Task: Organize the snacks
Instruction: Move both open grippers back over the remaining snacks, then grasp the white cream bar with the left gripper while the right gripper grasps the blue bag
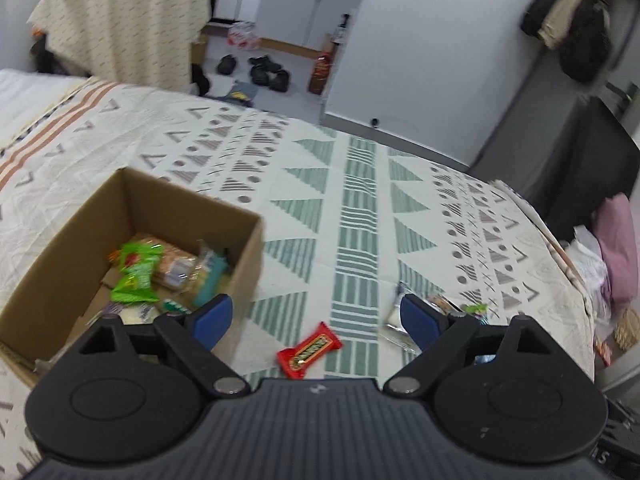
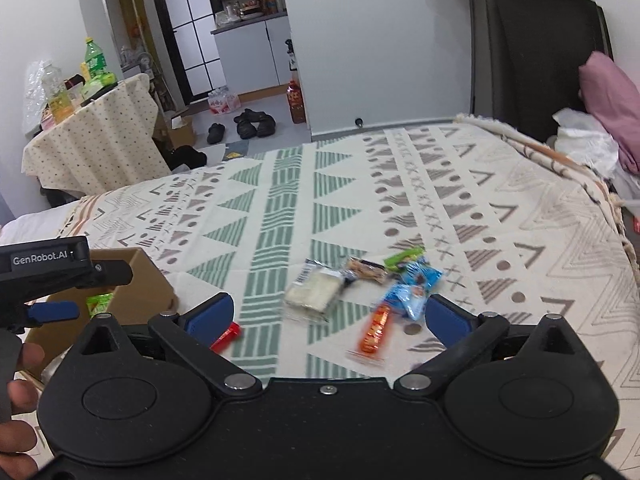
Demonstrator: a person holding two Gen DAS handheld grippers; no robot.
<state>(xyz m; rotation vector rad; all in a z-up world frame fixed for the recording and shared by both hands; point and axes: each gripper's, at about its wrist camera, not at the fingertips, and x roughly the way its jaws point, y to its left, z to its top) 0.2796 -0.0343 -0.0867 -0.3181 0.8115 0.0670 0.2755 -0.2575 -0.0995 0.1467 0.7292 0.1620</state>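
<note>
One box (image 1: 80, 240) sits on the bed (image 1: 360, 184), holding several snacks, count unclear. Loose on the bed: one red bar (image 1: 310, 350), one orange bar (image 2: 374, 330), one white packet (image 2: 314, 290), two blue packets (image 2: 414, 284), one green packet (image 2: 404, 258), one brown packet (image 2: 366, 270). Left tool (image 1: 316, 318): spread wide, empty, touching nothing. Right tool (image 2: 328, 314): spread wide, empty. The red bar's long axis runs diagonally, upper right to lower left; the orange bar lies nearly upright in the right view.

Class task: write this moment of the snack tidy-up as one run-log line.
left claw: open, empty | right claw: open, empty | brown cardboard box: holds snacks | red wrapped candy bar: loose on patterned bedspread
</note>
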